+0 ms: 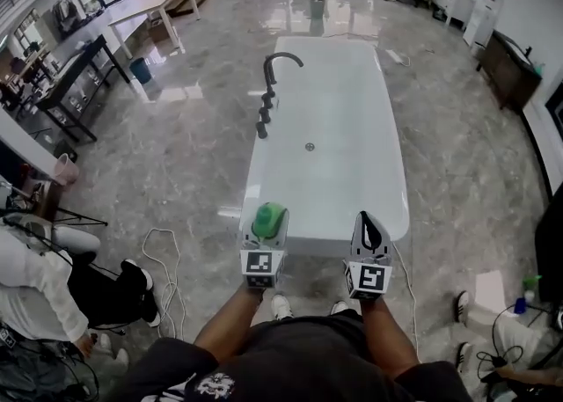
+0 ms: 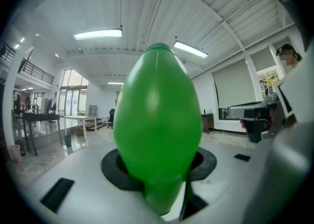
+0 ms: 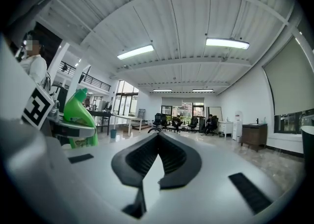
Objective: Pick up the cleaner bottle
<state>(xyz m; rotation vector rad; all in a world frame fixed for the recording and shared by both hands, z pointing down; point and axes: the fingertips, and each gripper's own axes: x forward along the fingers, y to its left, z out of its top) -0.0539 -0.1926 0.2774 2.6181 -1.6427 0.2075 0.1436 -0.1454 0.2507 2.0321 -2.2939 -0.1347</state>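
Head view: the left gripper [image 1: 266, 235] pinches the green cleaner bottle [image 1: 269, 217], with the right gripper [image 1: 369, 222] just beside it. Left gripper view: the cleaner bottle [image 2: 158, 120] fills its jaws. Right gripper view: jaws pressed together and empty, the cleaner bottle [image 3: 78, 115] to their left.

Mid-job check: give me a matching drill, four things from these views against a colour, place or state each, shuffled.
Things:
1. cleaner bottle
2. right claw
3. faucet
4. bathtub

Descriptions:
A. black, at the bathtub's left edge in the head view
B. white, the largest thing ahead
C. green, clamped in the left claw
D. closed, with nothing in it

Pairs: 1-C, 2-D, 3-A, 4-B
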